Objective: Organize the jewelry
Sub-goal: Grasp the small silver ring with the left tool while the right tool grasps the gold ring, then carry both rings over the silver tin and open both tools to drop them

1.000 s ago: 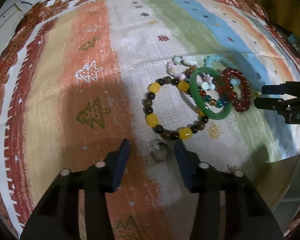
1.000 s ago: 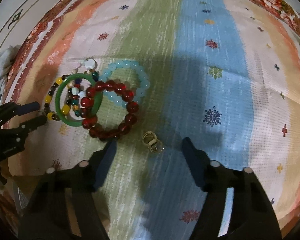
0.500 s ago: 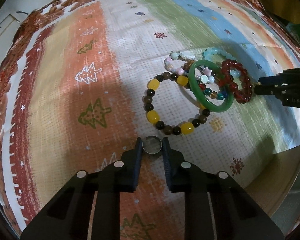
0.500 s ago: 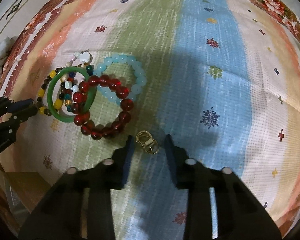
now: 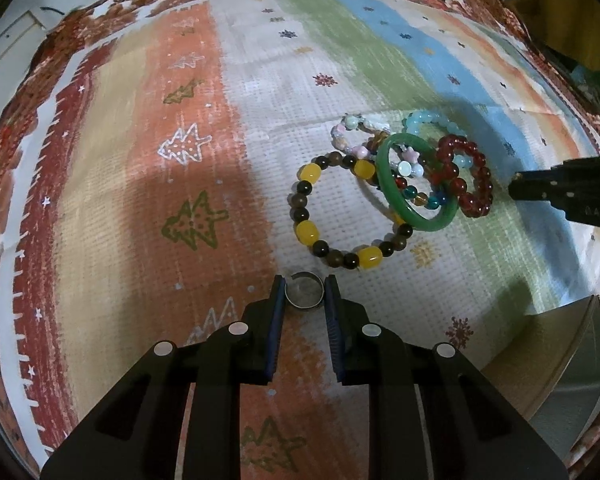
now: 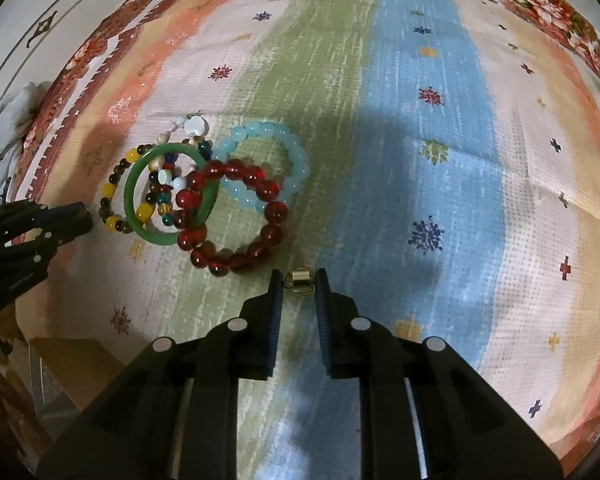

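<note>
We pinch the silver ring [image 5: 304,291] between the left gripper [image 5: 304,294] fingers, on the cloth [image 5: 140,184] just below the bracelets [image 5: 392,184]. Our right gripper [image 6: 298,280] clamps the gold clasp [image 6: 298,279] beside the red beads [image 6: 236,220].

Striped woven tablecloth [image 5: 260,128] spans the surface ahead of and beneath the jaws: orange, cream, green, blue bands with small tree and star motifs; red floral border [image 6: 540,4] at the far edge. Crumpled pale grey cloth [image 6: 8,128] lies far left of the jaws in the right wrist view. Shiny metallic surface [image 5: 580,360] shows beyond the cloth's edge, right of the jaws in the left wrist view.
</note>
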Demonstrator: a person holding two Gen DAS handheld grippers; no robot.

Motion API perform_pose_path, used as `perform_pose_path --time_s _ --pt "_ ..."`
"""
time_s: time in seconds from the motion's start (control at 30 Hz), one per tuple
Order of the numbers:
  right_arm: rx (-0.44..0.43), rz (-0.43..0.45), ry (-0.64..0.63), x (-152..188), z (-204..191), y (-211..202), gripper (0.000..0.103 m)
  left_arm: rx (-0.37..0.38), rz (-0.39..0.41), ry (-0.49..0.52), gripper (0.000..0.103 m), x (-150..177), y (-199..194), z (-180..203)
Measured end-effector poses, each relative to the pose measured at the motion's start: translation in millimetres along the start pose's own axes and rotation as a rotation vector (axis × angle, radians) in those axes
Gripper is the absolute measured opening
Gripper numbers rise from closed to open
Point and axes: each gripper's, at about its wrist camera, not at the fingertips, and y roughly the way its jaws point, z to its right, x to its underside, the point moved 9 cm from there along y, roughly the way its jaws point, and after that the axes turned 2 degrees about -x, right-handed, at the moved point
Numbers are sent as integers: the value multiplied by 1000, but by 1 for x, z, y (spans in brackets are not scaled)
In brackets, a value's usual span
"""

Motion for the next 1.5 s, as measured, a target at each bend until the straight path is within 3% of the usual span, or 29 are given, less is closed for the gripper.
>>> perform_pose_path --time_s 0.17,0.4,0.77,1.5 --pt "-76 34 33 5 -6 -17 18 59 35 -60 19 1 -18 0" --pt "-98 98 14 10 -23 -39 18 115 114 -104 19 7 -48 15" --pt "-92 144 5 22 -36 -63 18 163 196 -53 19 9 -82 48" --pt "-147 212 -124 62 -88 -100 18 217 234 49 19 39 -109 86"
